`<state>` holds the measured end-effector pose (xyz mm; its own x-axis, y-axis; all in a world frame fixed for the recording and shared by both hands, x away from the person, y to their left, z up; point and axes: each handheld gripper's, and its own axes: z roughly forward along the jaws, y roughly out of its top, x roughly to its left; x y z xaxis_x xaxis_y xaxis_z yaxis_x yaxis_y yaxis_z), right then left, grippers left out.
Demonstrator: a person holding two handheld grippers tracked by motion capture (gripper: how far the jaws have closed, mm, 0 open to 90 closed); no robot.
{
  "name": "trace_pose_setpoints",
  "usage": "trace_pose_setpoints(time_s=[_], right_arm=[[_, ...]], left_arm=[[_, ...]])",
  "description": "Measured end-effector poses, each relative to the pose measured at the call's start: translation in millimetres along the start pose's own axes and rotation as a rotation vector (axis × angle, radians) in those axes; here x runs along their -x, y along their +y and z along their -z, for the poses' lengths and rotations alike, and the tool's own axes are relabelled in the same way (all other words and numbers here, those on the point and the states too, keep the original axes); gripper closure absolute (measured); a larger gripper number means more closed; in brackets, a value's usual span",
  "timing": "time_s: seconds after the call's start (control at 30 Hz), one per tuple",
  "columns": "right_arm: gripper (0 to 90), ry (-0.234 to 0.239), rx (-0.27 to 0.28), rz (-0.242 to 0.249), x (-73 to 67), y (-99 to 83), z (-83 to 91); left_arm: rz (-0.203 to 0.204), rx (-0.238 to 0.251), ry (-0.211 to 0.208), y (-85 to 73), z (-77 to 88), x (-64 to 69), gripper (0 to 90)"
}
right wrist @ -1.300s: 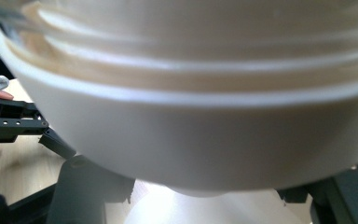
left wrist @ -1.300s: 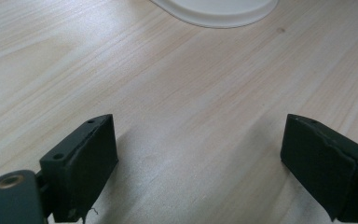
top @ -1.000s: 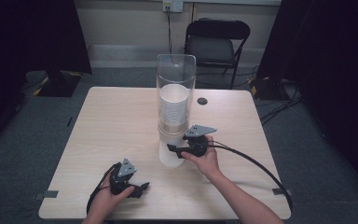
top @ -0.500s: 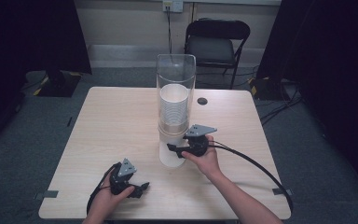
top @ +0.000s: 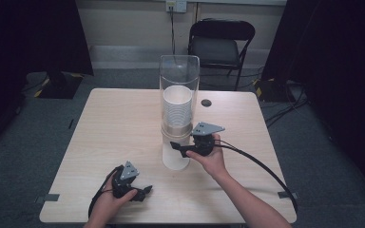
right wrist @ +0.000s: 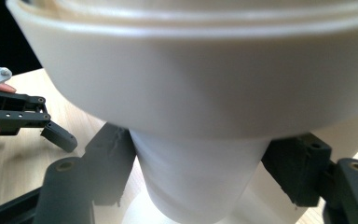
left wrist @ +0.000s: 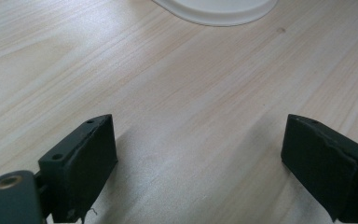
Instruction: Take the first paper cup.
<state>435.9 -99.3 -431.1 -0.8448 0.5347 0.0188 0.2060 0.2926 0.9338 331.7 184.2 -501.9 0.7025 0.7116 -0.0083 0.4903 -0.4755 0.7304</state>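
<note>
Grippers sit apart on the table: the left gripper rests near its front edge, jaws wide and empty. Right of it, the right gripper straddles the white cup under the clear dispenser, its jaws just opening, pads barely off the cup.

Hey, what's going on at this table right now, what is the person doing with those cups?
A person at a wooden table works a clear cup dispenser loaded with a stack of white cups. The right gripper sits around the lowest cup under the dispenser; its jaws have just been opening, one each side of it, the right one apart from it. The left gripper rests open on the table, holding nothing.
</note>
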Motion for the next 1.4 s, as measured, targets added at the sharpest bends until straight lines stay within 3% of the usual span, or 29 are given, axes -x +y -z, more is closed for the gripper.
trace_pose_setpoints(time_s=[0.13, 0.4, 0.63, 1.0, 1.07, 1.1, 1.13, 1.17, 1.2, 1.23, 1.33, 1.4], right_arm=[[31.7, -0.016, 0.018, 0.017, -0.2, -5.9, -2.2], [32.1, -0.012, -0.003, 0.026, -0.1, -5.2, -2.8], [32.5, -0.025, -0.02, 0.066, -1.0, -4.1, -3.1], [32.8, -0.015, -0.035, 0.069, 0.0, -4.2, -4.0], [35.4, -0.028, -0.086, 0.091, 0.7, -6.0, -7.3], [37.4, -0.03, -0.128, 0.092, 1.6, -16.5, -11.8], [37.0, -0.025, -0.236, 0.101, 1.9, -32.8, -15.9], [37.0, -0.021, -0.216, 0.066, 1.2, -53.6, -17.8], [37.0, -0.021, -0.216, 0.066, 1.2, -53.6, -17.8], [36.1, -0.016, -0.179, 0.001, 2.3, -58.9, -15.2], [35.0, -0.001, -0.199, 0.026, 4.4, -37.1, -12.7], [34.4, -0.001, -0.227, 0.06, 7.1, -33.3, -8.6]], left_arm=[[0.001, 0.0, 0.0, 0.0, 0.0, 0.1, 9.7], [0.0, 0.0, 0.0, 0.1, 0.0, 0.0, 9.7], [0.0, 0.0, 0.001, 0.0, -0.1, 0.1, 9.6], [-0.001, 0.0, 0.001, 0.0, 0.0, 0.1, 9.6], [-0.001, -0.001, 0.0, 0.1, 0.1, 0.0, 9.6], [-0.001, -0.001, 0.0, 0.1, 0.0, 0.0, 9.6], [-0.001, -0.001, 0.0, 0.1, 0.0, 0.0, 9.6], [-0.001, -0.003, 0.0, 0.2, 0.2, 0.0, 9.6], [-0.001, -0.001, 0.002, 0.1, 0.0, 0.1, 9.6], [-0.001, 0.0, 0.0, 0.1, 0.0, -0.1, 9.6], [-0.004, -0.004, -0.005, 0.9, -0.6, -1.3, 8.7], [0.007, -0.002, -0.004, 1.2, -1.3, -0.8, 8.1]])
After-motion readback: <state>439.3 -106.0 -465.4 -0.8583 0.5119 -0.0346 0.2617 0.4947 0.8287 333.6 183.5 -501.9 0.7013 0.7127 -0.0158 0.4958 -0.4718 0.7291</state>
